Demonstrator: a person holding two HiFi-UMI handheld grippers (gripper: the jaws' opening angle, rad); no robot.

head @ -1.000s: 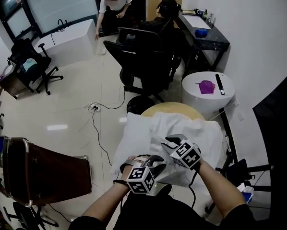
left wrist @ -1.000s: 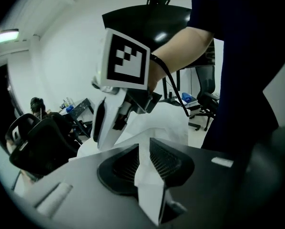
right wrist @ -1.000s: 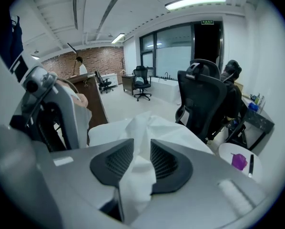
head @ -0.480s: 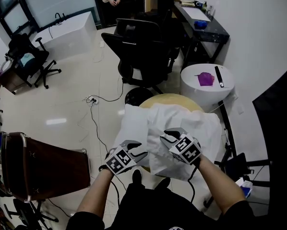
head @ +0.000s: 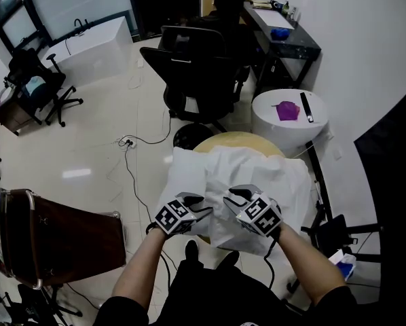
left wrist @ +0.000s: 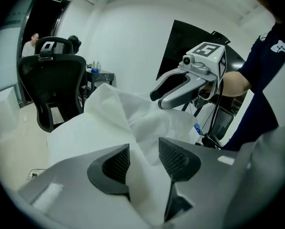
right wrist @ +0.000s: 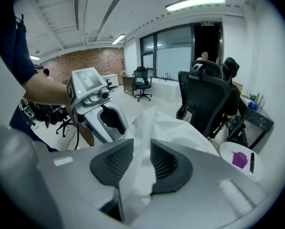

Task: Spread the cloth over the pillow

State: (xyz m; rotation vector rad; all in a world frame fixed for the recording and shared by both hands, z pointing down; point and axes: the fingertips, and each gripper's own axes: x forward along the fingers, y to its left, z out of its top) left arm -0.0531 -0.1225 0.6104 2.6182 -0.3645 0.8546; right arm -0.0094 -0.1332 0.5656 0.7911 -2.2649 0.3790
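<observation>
head view, sweeping from the left: a bare strip of the white pillow (head: 185, 174) shows at 9 o'clock of the action, lying on the round counter (head: 238, 140) with its long side running 9 to 3.

next, the left hand-held gripper (head: 197, 204), pointing up and away toward 1 o'clock. its jaws have just been opening and now stand well apart. in the left gripper view a loose fold of the cloth (head: 265, 180) runs through the gap, and the ribbed pads are not pressing it.

the cloth itself is white and crumpled. it covers the middle and right of the pillow, and its near edge is gathered up at 6 o'clock, right where both tools meet. from there it spreads away toward 12 and 1 o'clock, and that near-to-far line looks like its longer run, though the bunching makes it hard to call.

just to the right, the right hand-held gripper (head: 233, 197) aims toward 11 o'clock. its jaws sit close together, pinching a raised ridge of cloth between the pads. the two tools are just beside each other, tips nearly meeting over the near edge.
</observation>
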